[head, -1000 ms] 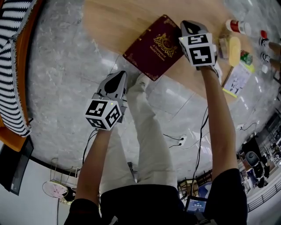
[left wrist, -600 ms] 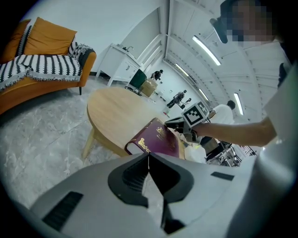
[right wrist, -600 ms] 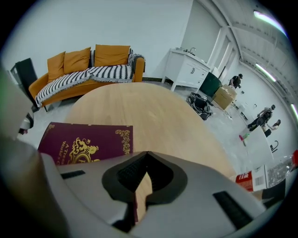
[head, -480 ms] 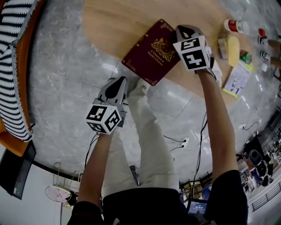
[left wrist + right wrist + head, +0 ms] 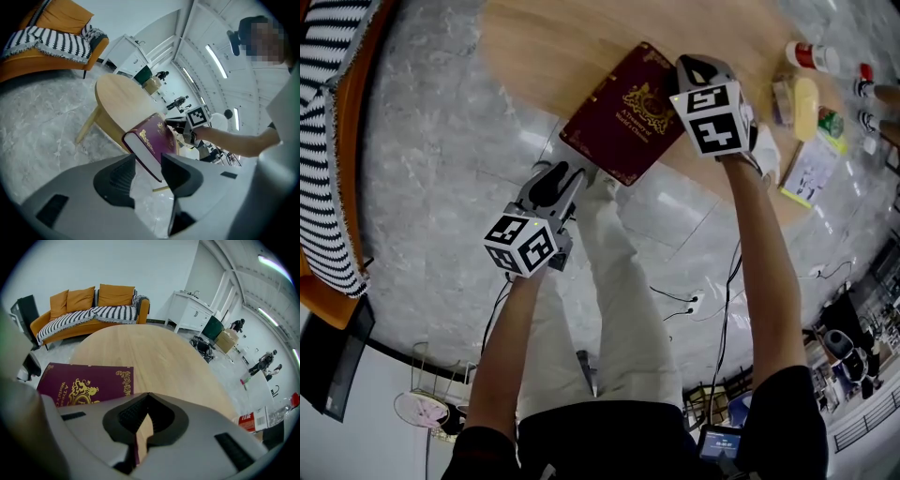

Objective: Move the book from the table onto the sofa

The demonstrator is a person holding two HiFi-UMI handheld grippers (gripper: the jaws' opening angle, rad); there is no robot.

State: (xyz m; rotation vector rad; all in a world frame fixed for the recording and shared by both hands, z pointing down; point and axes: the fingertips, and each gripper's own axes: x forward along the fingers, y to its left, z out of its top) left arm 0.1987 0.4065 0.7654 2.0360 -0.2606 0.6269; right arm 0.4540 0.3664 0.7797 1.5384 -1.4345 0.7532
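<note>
A large orange sofa [image 5: 89,305] draped with a black-and-white striped blanket [image 5: 93,315] stands on the far side of the room, well apart from everything else. No book lies on it, so we judge that the carry has not begun.

Nearer to us is a round wooden desk [image 5: 544,47] on a pale marble floor [image 5: 441,187].

The dark red book [image 5: 623,112], with gold print on its cover, is on the near edge of the desk. Its near corner juts out past the rim, over the floor.

The right hand-held gripper [image 5: 148,394] sits at the book's right edge. Its jaws are closed with their tips together, and what looks like the edge of the cover is pinched between them lower down.

The left hand-held gripper [image 5: 149,158] hovers over the floor, just near of the overhanging corner. Its jaws are opening. The corner lines up between them, but the pads do not touch it, so this gripper holds nothing.

We judge the task to be at its very start, with one grip seemingly made and the second in preparation. The lift, the carry across the floor and the set-down on the sofa all remain.

A bottle [image 5: 806,56] and other small packages sit at the desk's right side, untouched.
</note>
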